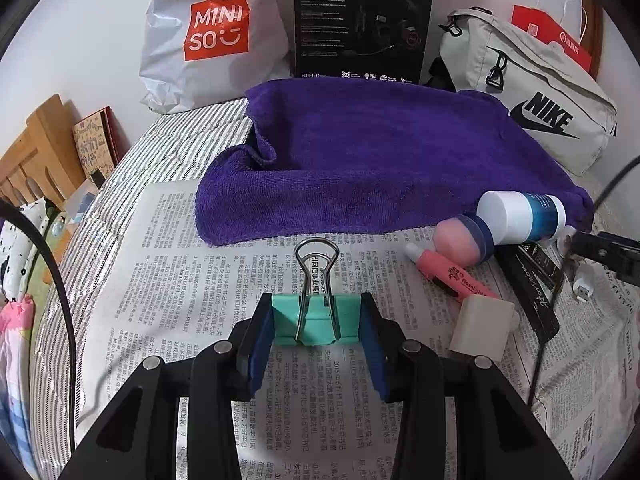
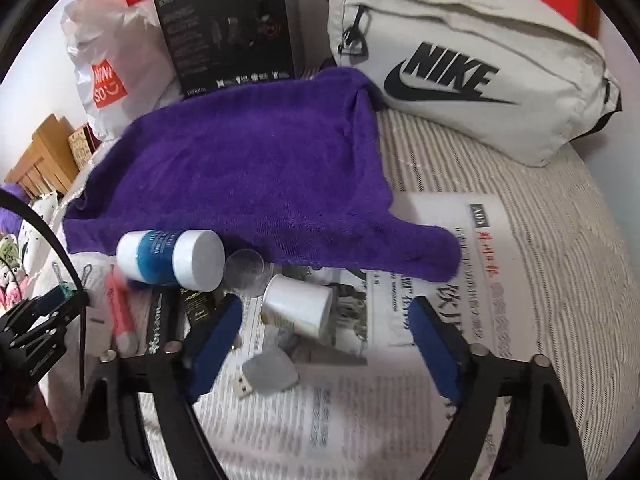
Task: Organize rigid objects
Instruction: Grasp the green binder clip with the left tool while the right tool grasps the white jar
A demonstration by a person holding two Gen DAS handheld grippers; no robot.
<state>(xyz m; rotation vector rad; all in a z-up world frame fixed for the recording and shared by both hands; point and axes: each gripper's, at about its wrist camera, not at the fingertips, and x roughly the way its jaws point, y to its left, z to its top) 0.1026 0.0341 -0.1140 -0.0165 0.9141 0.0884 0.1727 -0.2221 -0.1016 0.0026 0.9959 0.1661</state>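
Teal clip [image 1: 310, 320] clenched between left gripper [image 1: 316, 322] fingers, lower centre, handles pointing away | towel [image 1: 360, 152] straight beyond, upper centre | right gripper [image 2: 324, 344] released, cup [image 2: 298, 310] between its fingers, lying sideways.

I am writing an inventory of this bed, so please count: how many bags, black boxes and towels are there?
Bags: 2 (white plastic MINISO bag, beige fabric NIKE bag)
Black cardboard boxes: 1
Purple terry towels: 1
Total: 4
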